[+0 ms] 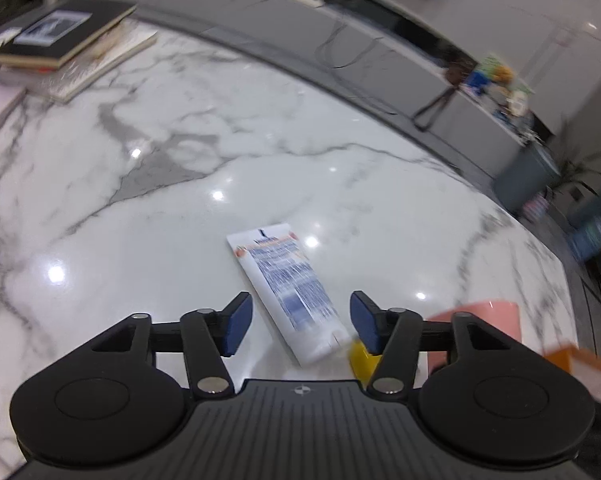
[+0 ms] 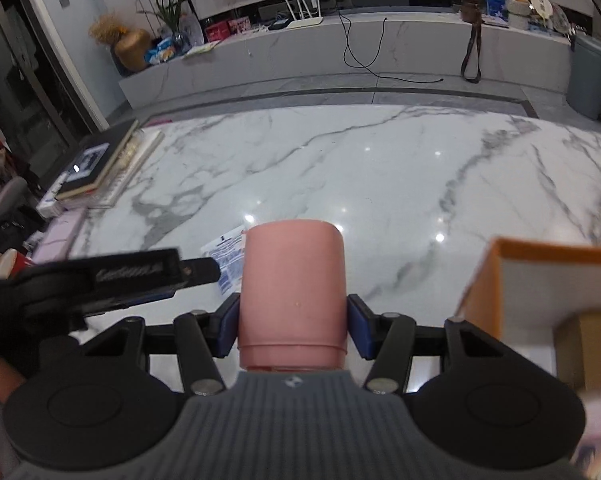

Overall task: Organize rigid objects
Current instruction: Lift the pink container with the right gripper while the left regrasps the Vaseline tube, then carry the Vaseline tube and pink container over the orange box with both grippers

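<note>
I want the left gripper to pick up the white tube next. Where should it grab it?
Grip the white tube across its flat middle, coming straight down from above. It lies flat on the marble table, already between the open fingers of the left gripper, with its yellow cap toward the camera.

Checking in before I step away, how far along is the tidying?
Nothing looks put away yet. The right tongs grip the pink cup beside the orange box. The left tongs hang open over the white tube, which is left on the table.
</note>
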`<state>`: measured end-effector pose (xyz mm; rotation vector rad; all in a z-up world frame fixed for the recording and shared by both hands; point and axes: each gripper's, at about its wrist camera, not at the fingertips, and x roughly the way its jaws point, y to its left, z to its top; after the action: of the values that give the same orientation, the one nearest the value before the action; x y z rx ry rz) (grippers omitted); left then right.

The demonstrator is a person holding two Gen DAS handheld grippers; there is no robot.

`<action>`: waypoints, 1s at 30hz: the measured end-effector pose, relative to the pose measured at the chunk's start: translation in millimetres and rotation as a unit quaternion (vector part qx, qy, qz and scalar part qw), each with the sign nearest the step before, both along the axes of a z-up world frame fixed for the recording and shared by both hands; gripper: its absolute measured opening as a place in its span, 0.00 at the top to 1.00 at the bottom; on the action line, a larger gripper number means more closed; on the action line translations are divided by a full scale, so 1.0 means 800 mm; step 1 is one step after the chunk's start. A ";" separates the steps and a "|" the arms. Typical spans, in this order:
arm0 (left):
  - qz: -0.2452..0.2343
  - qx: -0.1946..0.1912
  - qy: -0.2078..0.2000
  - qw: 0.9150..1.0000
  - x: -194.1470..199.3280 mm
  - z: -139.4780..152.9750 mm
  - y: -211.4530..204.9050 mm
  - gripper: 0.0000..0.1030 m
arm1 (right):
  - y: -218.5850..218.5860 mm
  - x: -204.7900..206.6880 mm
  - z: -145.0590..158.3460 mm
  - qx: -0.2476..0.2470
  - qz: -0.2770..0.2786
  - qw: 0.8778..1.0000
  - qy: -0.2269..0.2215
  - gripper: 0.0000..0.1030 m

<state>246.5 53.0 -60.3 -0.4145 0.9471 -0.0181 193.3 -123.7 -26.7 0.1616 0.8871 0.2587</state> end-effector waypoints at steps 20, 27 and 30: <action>-0.042 0.106 0.058 0.992 0.032 -0.029 -0.048 0.50 | 0.003 0.023 -0.026 0.002 -0.009 1.000 0.022 0.46; -0.116 0.115 0.068 0.984 -0.029 -0.027 -0.017 0.51 | 0.017 -0.030 -0.033 0.017 0.024 0.999 0.041 0.46; -0.133 0.119 0.070 0.982 -0.058 -0.026 -0.009 0.51 | 0.016 -0.052 -0.039 0.032 0.018 0.998 0.052 0.46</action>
<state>199.9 46.1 -81.1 -0.0672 1.1233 -0.1186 152.0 -111.0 -57.7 0.2197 0.9864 0.3148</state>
